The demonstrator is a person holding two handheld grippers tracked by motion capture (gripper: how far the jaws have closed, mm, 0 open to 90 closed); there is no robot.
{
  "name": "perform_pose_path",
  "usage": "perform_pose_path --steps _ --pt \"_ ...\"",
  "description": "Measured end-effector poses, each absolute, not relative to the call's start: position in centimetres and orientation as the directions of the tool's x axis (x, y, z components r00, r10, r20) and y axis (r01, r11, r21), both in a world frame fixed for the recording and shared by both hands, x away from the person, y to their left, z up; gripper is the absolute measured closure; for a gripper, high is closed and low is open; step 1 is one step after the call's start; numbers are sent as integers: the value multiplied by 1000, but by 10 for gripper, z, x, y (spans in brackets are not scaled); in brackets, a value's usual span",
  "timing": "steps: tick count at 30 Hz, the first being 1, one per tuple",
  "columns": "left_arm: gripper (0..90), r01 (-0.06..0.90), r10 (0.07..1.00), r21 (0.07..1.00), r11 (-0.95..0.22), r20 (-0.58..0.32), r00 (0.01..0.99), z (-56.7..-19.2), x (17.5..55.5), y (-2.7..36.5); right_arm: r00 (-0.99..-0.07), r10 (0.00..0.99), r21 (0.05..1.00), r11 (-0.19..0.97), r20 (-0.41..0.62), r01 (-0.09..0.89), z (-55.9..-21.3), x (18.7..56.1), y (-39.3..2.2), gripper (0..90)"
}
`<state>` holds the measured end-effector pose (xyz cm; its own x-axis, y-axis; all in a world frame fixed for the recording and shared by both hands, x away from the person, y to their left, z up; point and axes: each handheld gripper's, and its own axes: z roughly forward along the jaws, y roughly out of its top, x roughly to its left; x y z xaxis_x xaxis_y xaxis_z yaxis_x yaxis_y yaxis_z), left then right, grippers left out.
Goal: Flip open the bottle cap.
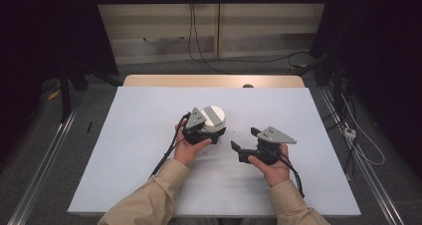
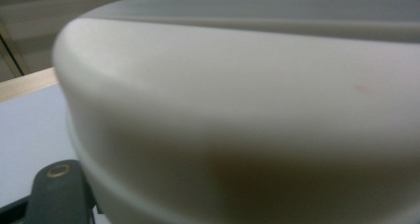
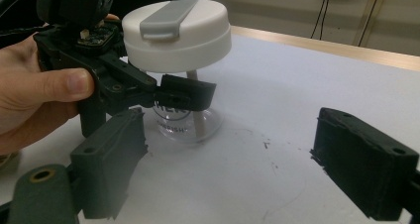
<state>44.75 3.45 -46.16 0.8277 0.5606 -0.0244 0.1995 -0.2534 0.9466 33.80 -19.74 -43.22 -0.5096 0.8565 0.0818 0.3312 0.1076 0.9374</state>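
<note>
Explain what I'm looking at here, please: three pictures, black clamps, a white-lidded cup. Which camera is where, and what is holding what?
No robot arm here: a person holds a two-jaw hand gripper in each hand. The high view looks down on the table. The other two cameras ride on the grippers.

The left gripper is shut on a clear cup standing on the table, just under its white lid, which has a grey flap. Its own camera sits so close that the lid looms large.

The right gripper is open, with nothing between its jaws, a little way off and pointed toward the cup.
</note>
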Motion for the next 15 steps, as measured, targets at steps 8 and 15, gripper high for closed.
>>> perform_pose_path --steps 8,15 --pt "185 199 560 946 -255 -23 828 -462 447 34 -507 857 941 95 89 326 -425 347 -192 249" --pt "185 198 560 946 -257 -21 828 -462 447 35 -529 842 940 92 103 329 -420 355 -182 386"
